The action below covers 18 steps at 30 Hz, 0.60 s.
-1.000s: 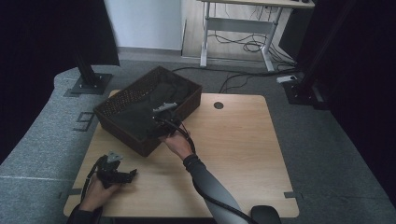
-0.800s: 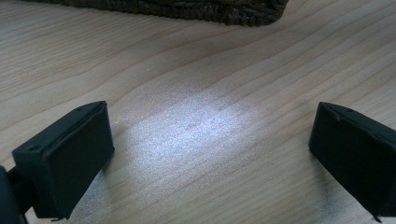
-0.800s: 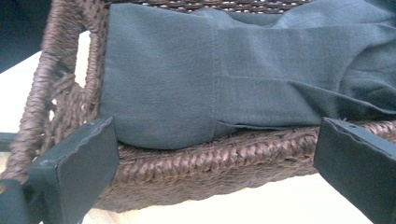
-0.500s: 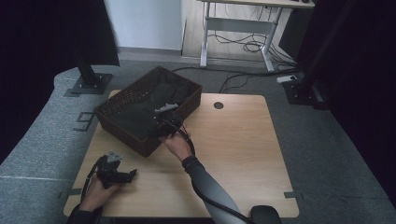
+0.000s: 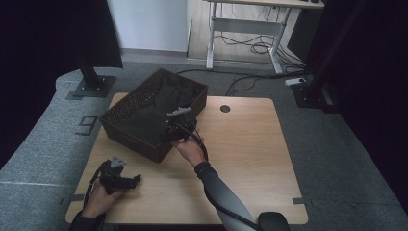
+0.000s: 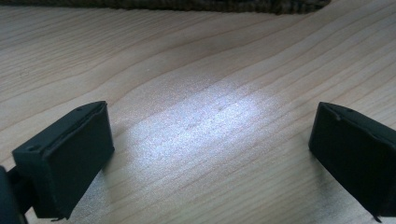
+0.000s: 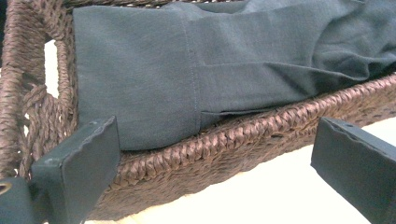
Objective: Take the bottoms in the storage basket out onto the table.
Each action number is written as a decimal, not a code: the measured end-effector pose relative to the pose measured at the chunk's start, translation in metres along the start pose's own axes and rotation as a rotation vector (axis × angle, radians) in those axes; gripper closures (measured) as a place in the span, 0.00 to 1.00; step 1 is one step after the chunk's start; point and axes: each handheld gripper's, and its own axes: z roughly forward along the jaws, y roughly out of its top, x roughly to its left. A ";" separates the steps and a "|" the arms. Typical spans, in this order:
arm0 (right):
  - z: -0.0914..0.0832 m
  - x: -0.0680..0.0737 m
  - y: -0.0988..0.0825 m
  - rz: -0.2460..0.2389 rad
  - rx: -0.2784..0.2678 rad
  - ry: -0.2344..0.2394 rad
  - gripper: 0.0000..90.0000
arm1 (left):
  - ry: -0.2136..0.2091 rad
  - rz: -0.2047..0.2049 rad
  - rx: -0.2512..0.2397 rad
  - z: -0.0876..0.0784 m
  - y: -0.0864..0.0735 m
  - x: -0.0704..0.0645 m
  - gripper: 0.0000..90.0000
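Right gripper [image 7: 215, 163], jaws apart at the wicker basket [image 7: 243, 144] rim, could snag the weave instead of the grey cloth [image 7: 196, 70]; left gripper [image 6: 210, 158] rests open

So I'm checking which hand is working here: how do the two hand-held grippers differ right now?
The left hand-held gripper sits low over the bare light wooden table, near its front edge, while the right hand-held gripper is at the rim of the dark brown woven basket. The left one faces plain wood; the right one faces the dark grey folded cloth in the basket. Both have their jaws open and empty.
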 end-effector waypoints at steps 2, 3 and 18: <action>-0.002 -0.002 -0.001 -0.001 0.003 -0.003 0.03 | 0.000 0.001 0.001 0.000 0.000 0.000 0.00; -0.002 -0.002 -0.001 -0.001 0.003 -0.003 0.03 | 0.000 0.001 0.001 0.000 0.000 0.000 0.00; -0.012 -0.026 -0.014 0.019 0.023 -0.023 0.11 | 0.000 0.002 0.001 0.000 0.000 0.000 0.00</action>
